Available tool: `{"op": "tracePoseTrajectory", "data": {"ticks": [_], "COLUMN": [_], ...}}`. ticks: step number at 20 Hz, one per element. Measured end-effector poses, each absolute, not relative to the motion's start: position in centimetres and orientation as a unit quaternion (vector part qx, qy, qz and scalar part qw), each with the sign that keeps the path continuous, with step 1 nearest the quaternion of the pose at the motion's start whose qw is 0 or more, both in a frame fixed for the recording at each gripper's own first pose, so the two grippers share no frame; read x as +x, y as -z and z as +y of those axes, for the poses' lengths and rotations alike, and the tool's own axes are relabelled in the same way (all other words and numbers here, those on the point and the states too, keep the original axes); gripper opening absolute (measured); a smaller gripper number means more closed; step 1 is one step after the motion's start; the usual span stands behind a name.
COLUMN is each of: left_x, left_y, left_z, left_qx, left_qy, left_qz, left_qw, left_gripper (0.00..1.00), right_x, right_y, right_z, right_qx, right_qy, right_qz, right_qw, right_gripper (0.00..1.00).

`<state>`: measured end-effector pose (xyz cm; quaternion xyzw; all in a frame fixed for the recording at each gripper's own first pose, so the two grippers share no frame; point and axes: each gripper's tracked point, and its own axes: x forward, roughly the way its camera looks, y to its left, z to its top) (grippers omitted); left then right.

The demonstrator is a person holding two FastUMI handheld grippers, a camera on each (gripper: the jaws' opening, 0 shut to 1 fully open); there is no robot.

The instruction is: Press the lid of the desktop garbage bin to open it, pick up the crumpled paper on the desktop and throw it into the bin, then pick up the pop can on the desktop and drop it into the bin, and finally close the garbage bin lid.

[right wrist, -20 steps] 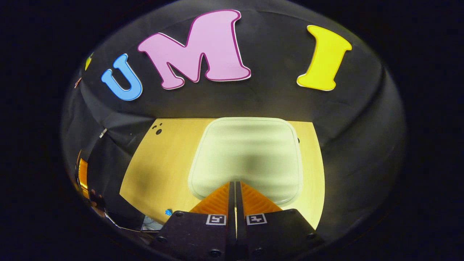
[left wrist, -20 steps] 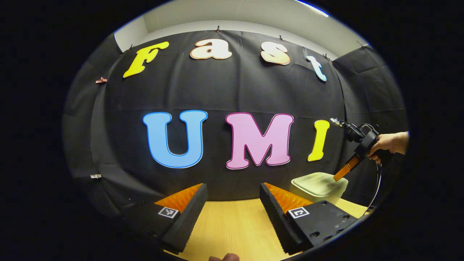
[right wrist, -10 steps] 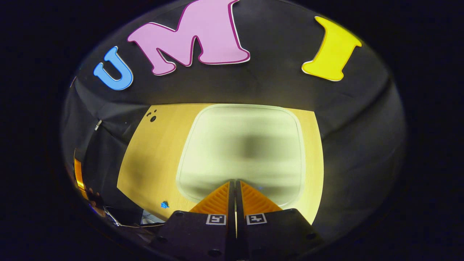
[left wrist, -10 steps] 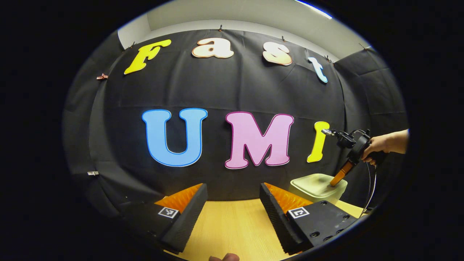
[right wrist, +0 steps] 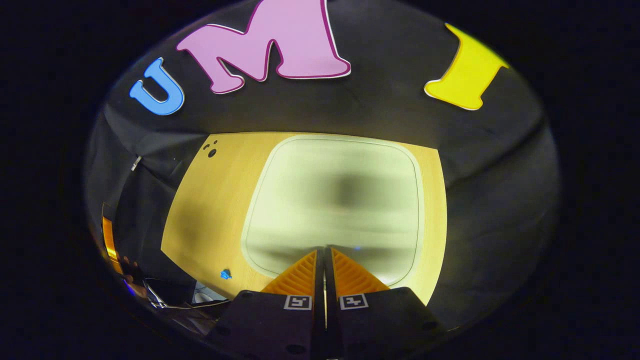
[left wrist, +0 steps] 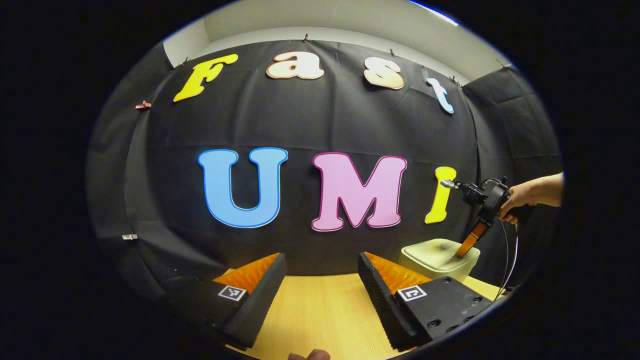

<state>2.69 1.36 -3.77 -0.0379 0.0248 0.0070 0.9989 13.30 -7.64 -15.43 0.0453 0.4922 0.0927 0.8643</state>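
Garbage bin lid (right wrist: pixel 340 200) lies closed on the bin at the desk's (right wrist: pixel 210 215) far right end. Right gripper (right wrist: pixel 325 255): fingers pressed together, empty, tips on the lid's near edge, angled steeply down; a hand (left wrist: pixel 520 197) grips its handle. Left gripper (left wrist: pixel 320 270): fingers wide apart, empty, held level above the desk.

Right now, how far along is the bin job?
Nothing looks done yet: the pale green square bin lid lies flat and closed. In hand: the right gripper, fingers together, tips at the lid's near edge for the press. The left gripper is open over the wooden desktop. Paper, can and closing remain.
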Motion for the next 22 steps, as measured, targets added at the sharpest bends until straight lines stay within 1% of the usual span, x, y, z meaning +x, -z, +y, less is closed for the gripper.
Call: {"op": "tracePoseTrajectory", "data": {"ticks": [5, 9, 14, 17, 22], "left_x": [2.4, 2.2, 1.9, 1.7, 1.5], "left_y": [3.5, 3.2, 2.6, 2.6, 2.8], "left_z": [1.1, 0.9, 0.3, 0.3, 0.5], "left_qx": [-0.029, -0.024, -0.021, -0.021, -0.023], "left_qy": [-0.005, -0.002, 0.001, 0.002, -0.002], "left_qz": [0.022, 0.019, 0.014, 0.014, 0.019], "left_qw": [0.999, 1.000, 1.000, 1.000, 1.000], "left_gripper": [0.94, 0.94, 0.94, 0.94, 0.94], "right_x": [14.0, 14.8, 15.2, 15.5, 15.5], "right_y": [13.0, 10.0, 7.5, 5.7, 2.2], "right_z": [-7.2, -7.0, -7.1, -7.1, -6.9], "right_qx": [0.065, 0.085, 0.085, 0.091, 0.059], "right_qy": [-0.092, -0.092, -0.091, -0.089, -0.090], "right_qz": [0.442, 0.386, 0.337, 0.291, 0.204], "right_qw": [0.890, 0.914, 0.933, 0.948, 0.973], "right_gripper": [0.06, 0.06, 0.05, 0.05, 0.06]}}
